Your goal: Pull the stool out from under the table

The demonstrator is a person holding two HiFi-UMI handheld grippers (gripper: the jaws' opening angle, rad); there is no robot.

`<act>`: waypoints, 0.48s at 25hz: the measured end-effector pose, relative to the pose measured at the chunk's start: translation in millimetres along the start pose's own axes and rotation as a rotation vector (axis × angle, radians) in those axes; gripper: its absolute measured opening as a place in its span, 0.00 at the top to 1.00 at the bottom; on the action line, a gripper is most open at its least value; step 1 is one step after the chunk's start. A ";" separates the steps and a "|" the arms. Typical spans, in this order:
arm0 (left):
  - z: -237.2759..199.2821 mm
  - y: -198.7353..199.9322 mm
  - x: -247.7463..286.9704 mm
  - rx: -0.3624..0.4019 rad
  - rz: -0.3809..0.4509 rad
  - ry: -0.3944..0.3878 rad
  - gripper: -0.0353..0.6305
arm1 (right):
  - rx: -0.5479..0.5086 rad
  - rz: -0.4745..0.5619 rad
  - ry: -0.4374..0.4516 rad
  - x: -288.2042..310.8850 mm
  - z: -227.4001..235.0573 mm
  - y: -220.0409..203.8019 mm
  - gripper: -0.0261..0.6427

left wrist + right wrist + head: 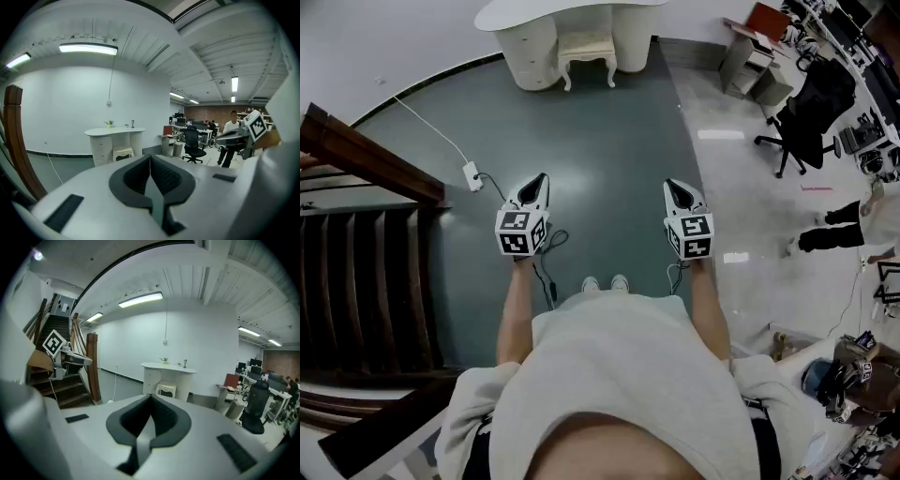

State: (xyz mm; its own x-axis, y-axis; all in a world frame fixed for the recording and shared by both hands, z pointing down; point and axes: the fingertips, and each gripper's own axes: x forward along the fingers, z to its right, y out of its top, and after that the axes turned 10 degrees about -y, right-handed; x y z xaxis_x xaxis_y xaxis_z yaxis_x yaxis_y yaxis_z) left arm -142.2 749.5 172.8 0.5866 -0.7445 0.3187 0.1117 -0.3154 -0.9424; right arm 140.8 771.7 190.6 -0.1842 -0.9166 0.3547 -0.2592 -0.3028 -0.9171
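Observation:
A small cream stool [587,51] stands tucked under a white curved table [567,13] against the far wall; it also shows far off as the stool [123,153] in the left gripper view and the stool [166,389] in the right gripper view. My left gripper [542,177] and right gripper [668,184] are held side by side in front of me, well short of the stool, over the grey-green floor. Both are shut with nothing between the jaws, as the left gripper [150,156] and the right gripper [151,395] show in their own views.
A dark wooden staircase [358,244] rises at my left. A power strip [472,174] with a white cable lies on the floor near the left gripper. Office chairs [811,112], desks and a standing person [853,220] fill the right side.

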 end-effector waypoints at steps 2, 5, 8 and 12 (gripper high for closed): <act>3.8 -1.9 0.0 0.000 -0.003 0.000 0.93 | 0.005 0.000 -0.001 -2.5 1.6 -2.2 0.97; 7.5 -4.3 1.3 -0.001 -0.006 -0.001 0.93 | 0.006 -0.003 0.000 -3.6 3.0 -6.1 0.97; 11.8 -7.3 2.6 -0.004 -0.012 0.002 0.93 | 0.006 -0.011 0.005 -4.9 4.3 -11.7 0.97; 19.7 -10.7 5.7 -0.011 -0.014 0.016 0.93 | 0.015 -0.011 0.023 -8.5 7.8 -19.8 0.97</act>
State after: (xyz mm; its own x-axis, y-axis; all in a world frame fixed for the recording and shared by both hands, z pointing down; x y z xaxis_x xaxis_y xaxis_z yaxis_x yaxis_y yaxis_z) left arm -124.3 760.2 182.7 0.5723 -0.7494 0.3332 0.1110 -0.3317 -0.9368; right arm 154.9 783.5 204.3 -0.2034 -0.9069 0.3691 -0.2469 -0.3173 -0.9156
